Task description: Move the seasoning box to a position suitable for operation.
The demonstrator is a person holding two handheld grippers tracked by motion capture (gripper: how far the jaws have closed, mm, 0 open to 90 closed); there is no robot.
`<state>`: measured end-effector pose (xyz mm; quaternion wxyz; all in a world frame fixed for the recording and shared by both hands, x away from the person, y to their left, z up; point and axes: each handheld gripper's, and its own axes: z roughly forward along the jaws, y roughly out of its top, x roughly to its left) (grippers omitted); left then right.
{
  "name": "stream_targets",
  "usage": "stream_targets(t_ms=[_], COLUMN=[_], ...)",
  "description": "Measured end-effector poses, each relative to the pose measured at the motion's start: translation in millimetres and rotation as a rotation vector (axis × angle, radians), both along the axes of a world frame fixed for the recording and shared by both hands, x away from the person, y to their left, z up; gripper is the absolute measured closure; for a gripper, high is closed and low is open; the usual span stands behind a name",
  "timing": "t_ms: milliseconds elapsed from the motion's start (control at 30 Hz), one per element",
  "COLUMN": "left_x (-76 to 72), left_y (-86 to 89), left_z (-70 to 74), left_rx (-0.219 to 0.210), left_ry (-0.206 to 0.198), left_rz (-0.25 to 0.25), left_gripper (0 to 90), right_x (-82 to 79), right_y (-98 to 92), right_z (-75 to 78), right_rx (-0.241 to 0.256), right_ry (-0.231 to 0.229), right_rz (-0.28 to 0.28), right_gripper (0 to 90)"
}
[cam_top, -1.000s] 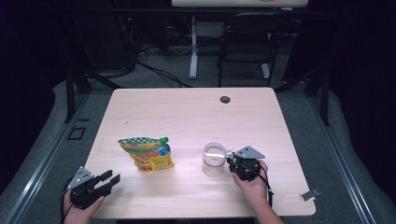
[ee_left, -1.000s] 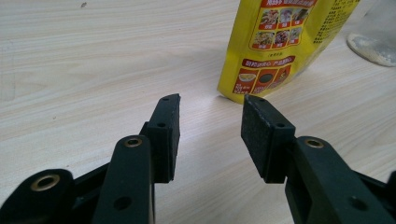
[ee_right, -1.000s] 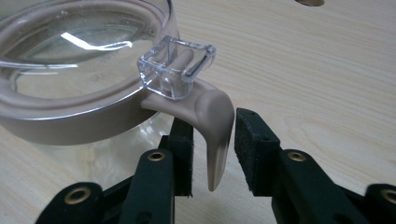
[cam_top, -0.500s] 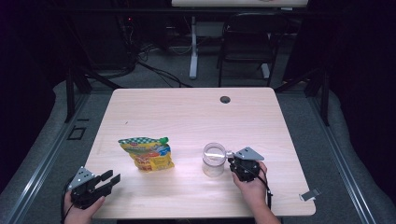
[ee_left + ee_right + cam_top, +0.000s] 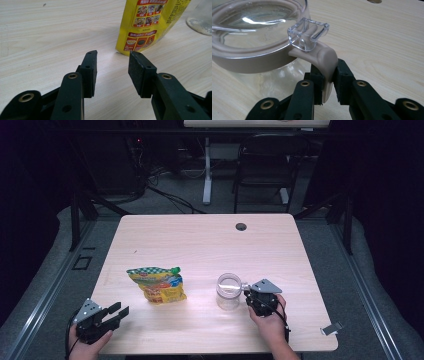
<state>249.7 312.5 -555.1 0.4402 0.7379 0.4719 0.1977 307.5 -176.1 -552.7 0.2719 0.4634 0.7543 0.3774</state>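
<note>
Nothing has moved: neither hand-held gripper, pouch (image 5: 157,284), nor jar (image 5: 229,290).

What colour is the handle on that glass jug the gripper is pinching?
The handle is beige, matching the jug's rim band; the right gripper view shows it best.

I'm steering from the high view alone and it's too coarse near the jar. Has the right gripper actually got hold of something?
Observer: Yes. The right gripper is shut on the beige handle that curves down from the glass jar's lid band.
Operator: Is there anything else on that handle?
Observer: A clear plastic latch sits on top of it, above the jaws and free of them.
Operator: And the left gripper, is it holding anything?
Observer: No. The left gripper is open, with bare table between its jaws, and it points at the lower edge of the yellow pouch, short of touching it.
</note>
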Motion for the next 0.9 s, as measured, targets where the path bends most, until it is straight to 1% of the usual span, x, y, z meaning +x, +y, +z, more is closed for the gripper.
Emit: stream_targets(t_ms=[167,200,267,300,333,400,433,467,500,533,567,600,700,733,767,800,900], left_x=[1.4,2.2,3.8,4.5,5.9,6.4,7.2,7.3,7.7,7.6,7.0,7.0,5.7,5.3,5.1,4.6,4.8], left_y=[-0.4,-1.0,-2.2,-2.6,-4.2,-4.7,-6.0,-6.3,-8.1,-10.9,-12.5,-12.5,-20.4,-23.4,-25.1,-29.9,-34.8], left_z=[1.0,0.5,0.9,1.4,1.5,2.4,2.4,3.4,3.4,4.6,6.1,6.1,8.5,9.8,10.5,11.7,11.5], left_rx=[-0.001,-0.008,-0.006,-0.002,-0.010,-0.011,-0.020,-0.017,-0.024,-0.033,-0.030,-0.030,-0.038,-0.036,-0.036,-0.026,-0.017], left_ry=[0.002,-0.004,-0.002,0.003,-0.006,-0.002,-0.010,-0.005,-0.011,-0.005,0.004,0.004,-0.008,-0.011,-0.011,-0.009,-0.010], left_rz=[-0.001,-0.002,-0.005,-0.010,-0.012,-0.015,-0.014,-0.020,-0.022,-0.029,-0.037,-0.037,-0.057,-0.068,-0.077,-0.091,-0.105], left_gripper=[59.1,59.1,59.1,59.0,59.0,59.0,59.1,59.1,59.1,59.8,60.4,60.9,61.3,61.3,61.3,61.4,61.4], right_x=[-2.6,-4.6,-5.8,-7.9,-11.0,-12.3,-17.4,-17.4,-22.0,-23.8,-25.7,-27.6,-31.1,-34.6,-34.6,-37.7,-39.7], right_y=[-1.1,-2.6,-3.7,-4.7,-6.4,-6.5,-7.7,-7.7,-8.1,-8.2,-8.6,-8.6,-9.2,-9.9,-9.9,-9.8,-10.4], right_z=[1.7,2.3,2.8,3.6,4.8,4.6,4.9,4.9,4.0,4.4,4.2,4.0,4.4,3.7,3.7,2.5,2.7], right_rx=[-0.009,0.000,-0.005,-0.008,-0.012,-0.002,-0.009,-0.009,-0.011,-0.015,-0.018,-0.015,-0.020,-0.025,-0.025,-0.023,-0.021], right_ry=[0.014,0.020,0.025,0.031,0.039,0.038,0.041,0.041,0.038,0.042,0.042,0.042,0.044,0.036,0.036,0.027,0.027], right_rz=[0.015,0.015,0.020,0.023,0.028,0.025,0.031,0.031,0.039,0.041,0.049,0.053,0.063,0.079,0.079,0.085,0.093], right_gripper=[78.1,78.2,78.3,78.4,78.4,78.4,78.3,78.3,78.2,78.2,78.1,78.1,78.1,78.2,78.2,78.1,78.1])
